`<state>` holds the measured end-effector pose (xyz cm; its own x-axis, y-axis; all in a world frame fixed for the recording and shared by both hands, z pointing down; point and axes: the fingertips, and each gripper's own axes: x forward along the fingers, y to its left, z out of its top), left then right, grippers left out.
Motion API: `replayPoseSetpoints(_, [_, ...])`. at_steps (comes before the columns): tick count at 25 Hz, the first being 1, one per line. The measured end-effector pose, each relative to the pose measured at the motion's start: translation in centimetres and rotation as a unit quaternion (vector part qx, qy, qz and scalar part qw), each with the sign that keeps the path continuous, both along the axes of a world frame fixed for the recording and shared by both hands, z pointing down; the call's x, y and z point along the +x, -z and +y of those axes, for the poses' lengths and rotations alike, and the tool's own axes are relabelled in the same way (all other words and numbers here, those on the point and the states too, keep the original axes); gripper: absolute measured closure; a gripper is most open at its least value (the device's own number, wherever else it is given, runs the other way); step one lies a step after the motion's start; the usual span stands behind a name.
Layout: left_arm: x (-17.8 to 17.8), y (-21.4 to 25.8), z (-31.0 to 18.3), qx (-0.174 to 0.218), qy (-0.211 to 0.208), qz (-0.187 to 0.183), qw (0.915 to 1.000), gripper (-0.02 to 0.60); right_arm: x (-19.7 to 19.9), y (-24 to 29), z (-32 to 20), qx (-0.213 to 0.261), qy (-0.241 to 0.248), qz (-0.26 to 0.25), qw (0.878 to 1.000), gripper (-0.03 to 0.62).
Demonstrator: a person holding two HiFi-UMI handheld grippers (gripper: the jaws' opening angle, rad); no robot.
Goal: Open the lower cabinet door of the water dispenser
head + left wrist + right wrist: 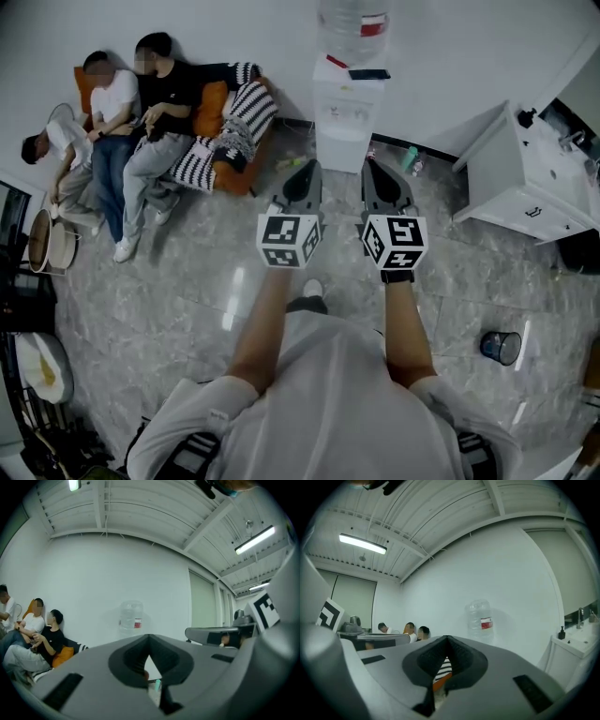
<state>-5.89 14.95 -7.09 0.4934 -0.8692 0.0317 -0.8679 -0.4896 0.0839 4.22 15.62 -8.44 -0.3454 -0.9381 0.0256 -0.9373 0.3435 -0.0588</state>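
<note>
The left gripper [302,171] and right gripper [381,171] are both pinched shut on nothing, water dispenser [348,108] well ahead against the wall [234,28], and if they meet its lower door [343,150] like that, the tips may skid off.

The clear plastic water bottle [352,23] on the white box-shaped water dispenser [343,117] is cut off by the head view's top edge. In the gripper views, the grey left gripper [149,638] and right gripper [447,639] hide nearly all the dispenser below the bottle. A small dark flat object [368,74] at the right edge of the dispenser's top is too small to tell, perhaps a phone.
</note>
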Motion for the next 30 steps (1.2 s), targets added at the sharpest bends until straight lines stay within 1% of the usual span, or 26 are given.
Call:
replayPoseSetpoints(6, [-2.6, -1.9, -6.1, -0.016, -0.006, 0.002, 0.9998, 0.574, -3.6, -1.7, -5.5, -0.011, 0.018, 0.000, 1.000, 0.590])
replayPoseSetpoints(10, [-3.1, -3.1, -9.7, -0.027, -0.007, 0.001, 0.9996, 0.573, -4.4, -3.3, -8.7, -0.024, 0.021, -0.008, 0.999, 0.591])
replayPoseSetpoints(14, [-1.6, -4.5, -13.3, -0.036, -0.014, -0.008, 0.9992, 0.573, -2.8, -4.3, -12.6, -0.025, 0.017, -0.017, 0.999, 0.591])
replayPoseSetpoints(18, [-0.7, -5.8, -17.5, -0.041, -0.011, -0.006, 0.9991, 0.574, -1.4, -5.8, -17.2, -0.028, 0.021, -0.015, 0.999, 0.591])
replayPoseSetpoints(21, [-0.5, -7.1, -21.1, -0.045, -0.006, -0.009, 0.9989, 0.574, -0.7, -8.0, -20.6, -0.041, 0.029, -0.006, 0.999, 0.591])
replayPoseSetpoints(25, [0.9, -9.8, -25.1, -0.057, -0.003, -0.010, 0.9983, 0.574, 1.0, -11.5, -24.8, -0.056, 0.038, -0.001, 0.998, 0.591])
replayPoseSetpoints(30, [2.0, -14.4, -29.3, -0.058, -0.003, -0.020, 0.9981, 0.573, 0.8, -16.1, -28.7, -0.064, 0.082, 0.013, 0.994, 0.591])
